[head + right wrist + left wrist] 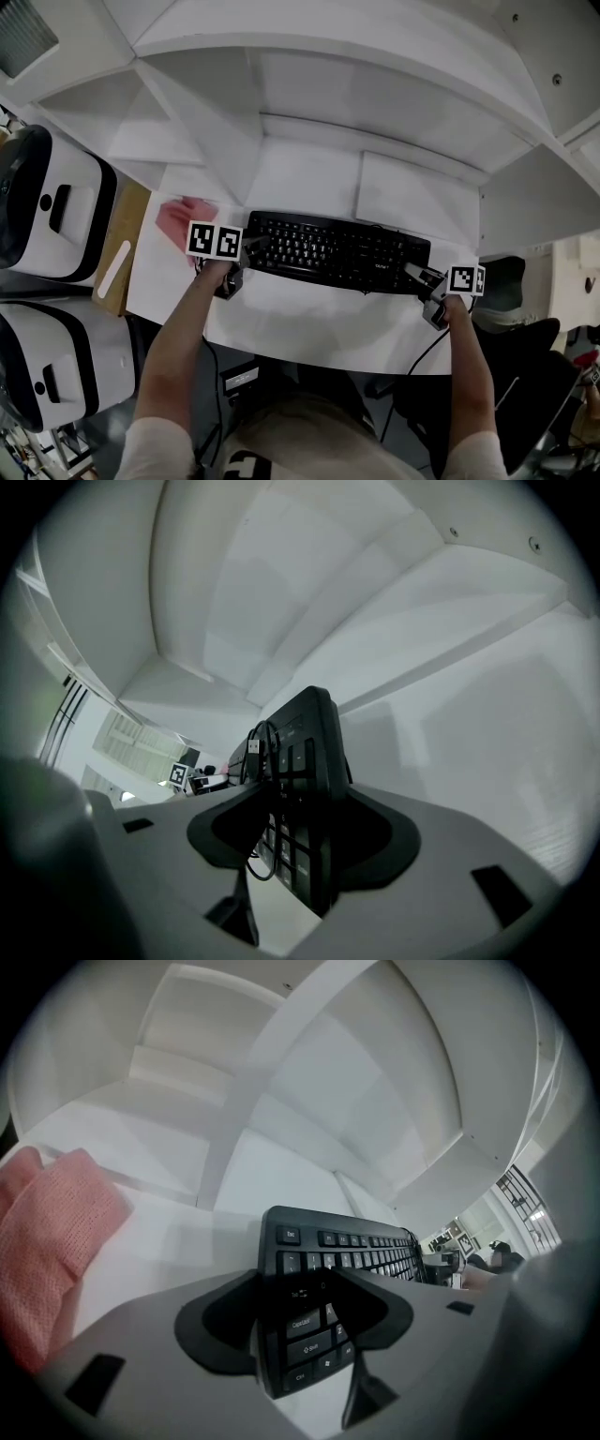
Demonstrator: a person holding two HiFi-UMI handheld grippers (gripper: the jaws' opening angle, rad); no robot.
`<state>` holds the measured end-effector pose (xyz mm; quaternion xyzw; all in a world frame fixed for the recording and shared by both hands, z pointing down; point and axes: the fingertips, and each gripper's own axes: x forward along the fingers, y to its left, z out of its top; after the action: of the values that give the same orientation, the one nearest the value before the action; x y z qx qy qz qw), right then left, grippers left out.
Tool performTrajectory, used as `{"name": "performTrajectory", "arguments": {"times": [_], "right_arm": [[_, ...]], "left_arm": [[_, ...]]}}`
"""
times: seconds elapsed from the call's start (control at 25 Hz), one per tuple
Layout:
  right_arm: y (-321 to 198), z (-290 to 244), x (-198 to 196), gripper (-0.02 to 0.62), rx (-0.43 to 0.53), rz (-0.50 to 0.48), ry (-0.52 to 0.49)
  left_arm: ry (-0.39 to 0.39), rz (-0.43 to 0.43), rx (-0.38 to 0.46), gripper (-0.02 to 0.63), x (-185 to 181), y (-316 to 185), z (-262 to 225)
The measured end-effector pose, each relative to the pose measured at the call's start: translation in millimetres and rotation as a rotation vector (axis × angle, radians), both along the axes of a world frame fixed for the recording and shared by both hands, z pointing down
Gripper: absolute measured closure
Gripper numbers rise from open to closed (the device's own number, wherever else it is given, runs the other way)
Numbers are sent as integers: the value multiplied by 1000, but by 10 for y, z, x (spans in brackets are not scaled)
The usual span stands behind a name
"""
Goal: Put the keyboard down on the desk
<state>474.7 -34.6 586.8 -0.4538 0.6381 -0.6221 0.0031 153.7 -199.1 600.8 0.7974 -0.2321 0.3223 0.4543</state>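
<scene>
One keyboard [333, 251] lay flat on the desk [309, 323]; left gripper [249, 247] at its 9 o'clock end, right gripper [413, 272] at 3 o'clock, jaws apart around it. Likely light, rigid: hold ends.

1. In your left gripper view, the left end of the keyboard [366, 1252] carries white key legends. You can read "Esc", "CapsLock", "Shift", "Ctrl", "A", "Z".
2. In the head view, a white mark [382, 266] sits on the keyboard's right part. It is too small to read.
</scene>
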Motion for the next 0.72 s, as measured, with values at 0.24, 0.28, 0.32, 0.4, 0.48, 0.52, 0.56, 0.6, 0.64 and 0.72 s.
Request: {"name": "performTrajectory", "arguments": {"times": [0.24,0.28,0.32,0.4,0.48,0.52,0.56,0.6,0.64,0.72], "right_arm": [[34,94,32,360,-46,-9,73],[32,96,34,360,-51,-12,73],[24,94,44,359,-54,-13,75],[9,87,70,357,-57,-10,88],[15,87,71,353,-60,-18,120],[25,93,67,340,-64,-32,149],[32,102,71,327,-70,-47,185],[32,112,84,322,-74,-57,222],[27,122,103,316,-76,-61,257],[36,155,143,307,-76,-81,352]], "left_arm": [[-27,8,0,358,-5,1,51],[-29,9,0,353,-8,-2,55],[-30,9,2,354,-4,-9,56],[-38,12,13,353,15,-30,53],[-62,20,41,348,17,-41,59],[-78,26,60,348,13,-47,67],[-95,33,79,345,9,-54,78],[-109,39,94,345,7,-62,86],[-119,44,105,345,6,-67,90],[-132,49,116,345,1,-66,93]]}}
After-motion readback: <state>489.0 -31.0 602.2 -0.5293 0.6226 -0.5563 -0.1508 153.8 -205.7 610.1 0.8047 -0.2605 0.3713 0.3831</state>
